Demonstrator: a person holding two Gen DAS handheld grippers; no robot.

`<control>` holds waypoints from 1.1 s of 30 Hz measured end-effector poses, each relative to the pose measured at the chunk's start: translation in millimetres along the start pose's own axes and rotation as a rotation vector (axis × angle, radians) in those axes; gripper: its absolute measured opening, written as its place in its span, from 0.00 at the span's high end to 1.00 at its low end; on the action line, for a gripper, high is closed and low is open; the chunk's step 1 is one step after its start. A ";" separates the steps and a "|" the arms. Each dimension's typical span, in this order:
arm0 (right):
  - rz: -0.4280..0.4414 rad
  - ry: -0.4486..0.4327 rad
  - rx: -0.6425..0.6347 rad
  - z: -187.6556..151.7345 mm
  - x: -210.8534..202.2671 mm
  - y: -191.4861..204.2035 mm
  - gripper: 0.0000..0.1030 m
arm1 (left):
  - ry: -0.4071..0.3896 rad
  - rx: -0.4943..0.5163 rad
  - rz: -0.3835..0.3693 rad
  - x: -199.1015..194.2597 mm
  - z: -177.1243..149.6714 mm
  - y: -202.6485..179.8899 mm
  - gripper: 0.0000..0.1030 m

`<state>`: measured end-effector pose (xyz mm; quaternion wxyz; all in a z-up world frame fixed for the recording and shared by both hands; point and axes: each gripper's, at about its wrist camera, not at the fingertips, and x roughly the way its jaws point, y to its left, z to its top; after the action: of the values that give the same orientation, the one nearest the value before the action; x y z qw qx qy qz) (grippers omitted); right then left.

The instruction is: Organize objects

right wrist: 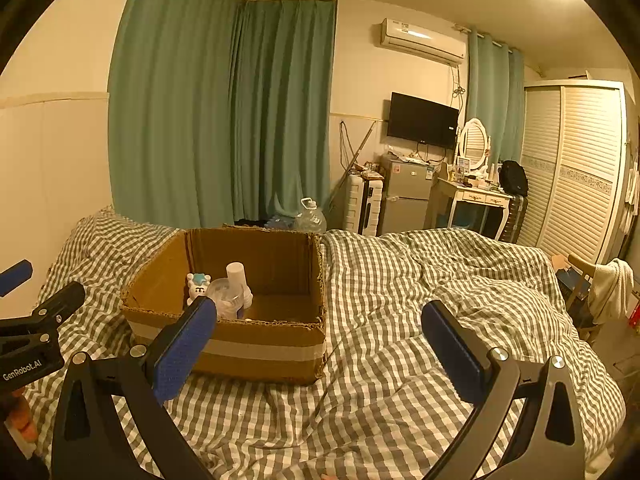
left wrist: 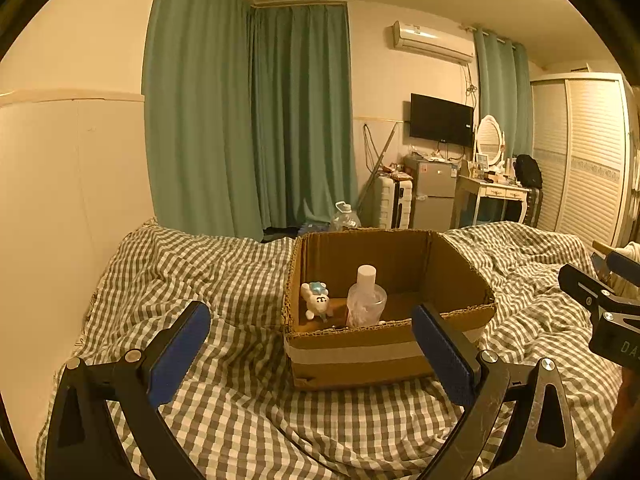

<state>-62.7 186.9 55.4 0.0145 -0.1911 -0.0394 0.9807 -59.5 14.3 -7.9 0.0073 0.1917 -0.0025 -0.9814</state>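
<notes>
On the bed's grey-and-white checked quilt (left wrist: 240,400) sits your open brown cardboard box (left wrist: 360,356), holding a small white toy figure (left wrist: 317,301) beside a clear white-capped bottle (left wrist: 366,298). Your left gripper (left wrist: 310,344) and right gripper (right wrist: 320,340) both hover with fingers spread, empty.

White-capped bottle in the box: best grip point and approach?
Grip the white cap of the bottle from above. It stands upright, the cap rising above the box rim, while the walls and the toy figure beside it likely block side approaches.
</notes>
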 end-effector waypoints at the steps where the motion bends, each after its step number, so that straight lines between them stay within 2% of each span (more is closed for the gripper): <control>1: 0.002 0.001 0.000 0.0 -0.1 0.0 0.00 | 0.000 0.000 -0.001 -0.4 0.0 -0.2 0.00; 33: -0.005 0.007 -0.016 -0.3 -0.1 2.9 0.00 | 0.013 0.005 0.000 2.1 2.4 0.8 0.00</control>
<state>-62.5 184.0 54.9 0.0154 -0.1947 -0.0478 0.9796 -62.3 13.6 -6.5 0.0068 0.1984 -0.0047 -0.9801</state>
